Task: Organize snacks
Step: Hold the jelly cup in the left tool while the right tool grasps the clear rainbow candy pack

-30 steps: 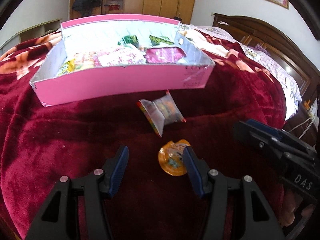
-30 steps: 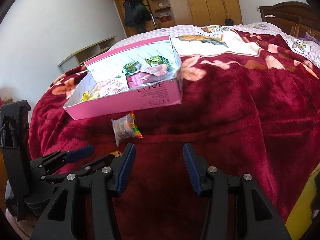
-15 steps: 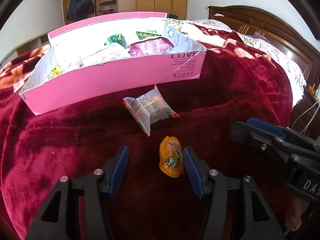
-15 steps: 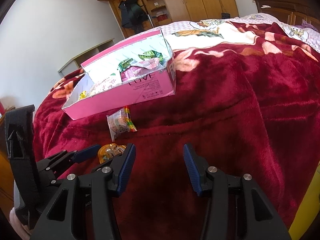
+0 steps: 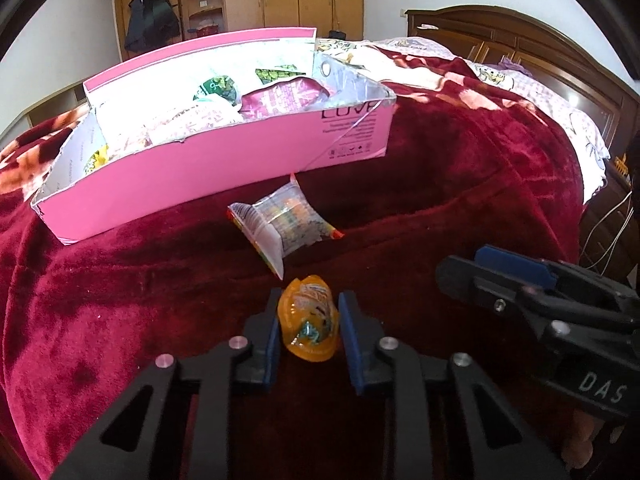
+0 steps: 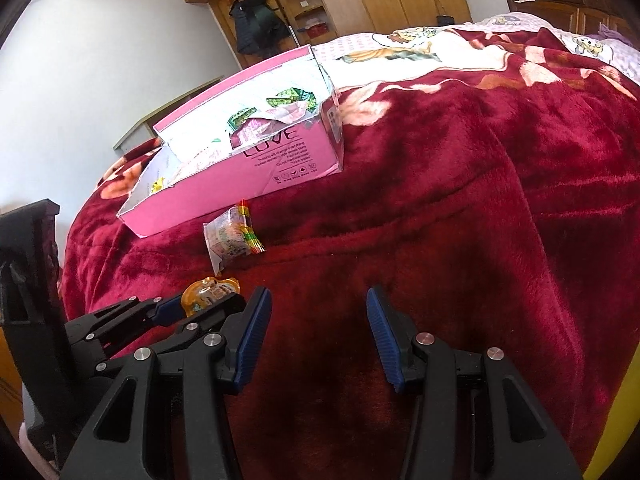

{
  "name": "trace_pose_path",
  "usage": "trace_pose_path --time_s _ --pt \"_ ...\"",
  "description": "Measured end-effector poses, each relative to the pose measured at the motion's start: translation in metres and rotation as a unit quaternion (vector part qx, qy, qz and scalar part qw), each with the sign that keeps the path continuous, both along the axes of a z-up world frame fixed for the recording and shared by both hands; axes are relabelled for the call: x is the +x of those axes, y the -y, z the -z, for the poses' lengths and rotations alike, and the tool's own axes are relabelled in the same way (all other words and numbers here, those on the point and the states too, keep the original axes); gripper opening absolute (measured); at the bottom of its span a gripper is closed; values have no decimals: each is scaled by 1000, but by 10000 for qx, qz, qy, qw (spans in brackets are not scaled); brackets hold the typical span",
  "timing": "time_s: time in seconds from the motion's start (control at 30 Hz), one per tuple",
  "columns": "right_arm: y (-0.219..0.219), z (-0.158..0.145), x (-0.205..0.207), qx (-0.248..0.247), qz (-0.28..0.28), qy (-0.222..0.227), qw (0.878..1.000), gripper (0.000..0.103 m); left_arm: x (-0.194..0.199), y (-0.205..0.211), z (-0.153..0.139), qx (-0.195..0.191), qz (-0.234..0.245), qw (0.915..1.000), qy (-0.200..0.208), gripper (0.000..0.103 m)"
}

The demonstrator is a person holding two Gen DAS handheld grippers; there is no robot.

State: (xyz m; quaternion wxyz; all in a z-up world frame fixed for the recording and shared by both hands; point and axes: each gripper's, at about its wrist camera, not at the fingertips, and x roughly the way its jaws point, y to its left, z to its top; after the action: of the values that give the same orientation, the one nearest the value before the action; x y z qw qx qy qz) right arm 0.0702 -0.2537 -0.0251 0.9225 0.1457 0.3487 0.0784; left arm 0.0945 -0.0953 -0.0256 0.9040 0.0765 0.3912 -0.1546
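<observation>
The bed (image 5: 460,184) with its dark red plush blanket (image 5: 120,300) serves as the work surface, soft enough that small things sink a little into the pile. On it sits the pink box (image 5: 224,164), its top cut open and its long side turned toward the person, which seems meant to make dropping things in easy; several packets already lie inside it, so the sorting looks well under way. Just in front of the box, apart from its wall, lies a clear snack packet (image 5: 286,222) with a red and green edge, not yet collected. The right gripper (image 6: 316,332) hangs over bare blanket with its jaws apart and nothing between them — probably waiting its turn. Nearest the camera, the left gripper (image 5: 308,326) has just been closing, and its blue pads now clamp the orange jelly cup (image 5: 310,322) from both sides, the cup standing on edge between them at blanket level. The grip across the cup's narrow width looks chosen so the foil-topped shell cannot slip — the lift to the box would follow.
</observation>
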Motion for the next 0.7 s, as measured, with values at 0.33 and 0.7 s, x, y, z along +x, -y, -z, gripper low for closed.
trace_pose_path --time_s 0.33,0.7 --pt "-5 -2 1 -56 94 -3 9999 54 4 -42 -14 -362 -532 9979 105 27" --pt "-23 -10 7 -231 -63 6 9997 55 18 -100 -15 -521 -1390 9887 222 28"
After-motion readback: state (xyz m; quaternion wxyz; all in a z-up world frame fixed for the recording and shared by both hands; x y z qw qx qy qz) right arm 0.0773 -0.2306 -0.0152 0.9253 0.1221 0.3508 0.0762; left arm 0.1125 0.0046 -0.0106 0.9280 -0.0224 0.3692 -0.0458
